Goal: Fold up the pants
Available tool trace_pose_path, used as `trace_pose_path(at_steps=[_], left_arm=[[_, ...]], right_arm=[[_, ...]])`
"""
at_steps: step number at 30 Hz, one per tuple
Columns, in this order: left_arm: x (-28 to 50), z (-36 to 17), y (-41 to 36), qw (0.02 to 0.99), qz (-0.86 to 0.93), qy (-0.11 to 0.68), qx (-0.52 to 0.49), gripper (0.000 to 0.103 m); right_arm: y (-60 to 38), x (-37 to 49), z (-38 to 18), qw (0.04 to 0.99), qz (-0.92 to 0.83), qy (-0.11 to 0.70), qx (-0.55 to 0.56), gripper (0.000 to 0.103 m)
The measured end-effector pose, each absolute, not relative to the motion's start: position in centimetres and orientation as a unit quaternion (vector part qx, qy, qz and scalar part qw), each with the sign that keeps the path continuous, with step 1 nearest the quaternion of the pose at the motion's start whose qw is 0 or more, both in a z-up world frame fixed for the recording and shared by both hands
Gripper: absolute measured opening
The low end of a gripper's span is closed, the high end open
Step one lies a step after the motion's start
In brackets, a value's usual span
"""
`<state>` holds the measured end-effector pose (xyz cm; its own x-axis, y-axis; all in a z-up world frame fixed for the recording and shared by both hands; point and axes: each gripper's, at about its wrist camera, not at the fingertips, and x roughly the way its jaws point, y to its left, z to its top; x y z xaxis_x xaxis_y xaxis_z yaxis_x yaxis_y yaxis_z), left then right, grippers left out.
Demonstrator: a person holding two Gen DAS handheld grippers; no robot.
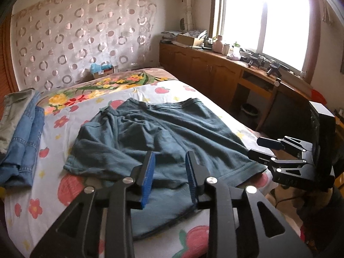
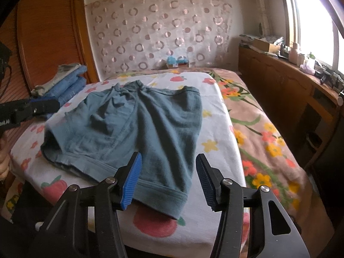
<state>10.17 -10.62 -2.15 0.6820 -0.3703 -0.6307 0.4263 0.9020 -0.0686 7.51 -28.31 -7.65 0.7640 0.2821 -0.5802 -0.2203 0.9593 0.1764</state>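
Dark teal short pants (image 1: 159, 137) lie spread and wrinkled on the bed, waistband at the far side, leg hems toward me; they also show in the right wrist view (image 2: 137, 126). My left gripper (image 1: 169, 176) is open and empty, hovering just above the near leg hems. My right gripper (image 2: 167, 178) is open and empty, above the hem of the right leg (image 2: 169, 195). In the left wrist view the right gripper (image 1: 264, 148) sits at the pants' right hem corner. In the right wrist view the left gripper (image 2: 43, 105) is at the left edge.
The bed has a white sheet with fruit prints (image 1: 51, 180) and a floral blanket (image 2: 264, 142) beneath. Folded jeans and other clothes (image 1: 23, 137) are stacked at the bed's far left. A wooden cabinet (image 1: 215, 71) with clutter runs under the window on the right.
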Motion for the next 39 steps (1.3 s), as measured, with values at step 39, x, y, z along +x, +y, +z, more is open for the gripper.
trace_pose_path(at_steps=[39], left_arm=[[8.7,-10.2,-3.3,0.905,-0.162,0.394,-0.011,0.057]], right_arm=[[-16.3,9.8,-8.5,0.892,0.279,0.354,0.022,0.036]])
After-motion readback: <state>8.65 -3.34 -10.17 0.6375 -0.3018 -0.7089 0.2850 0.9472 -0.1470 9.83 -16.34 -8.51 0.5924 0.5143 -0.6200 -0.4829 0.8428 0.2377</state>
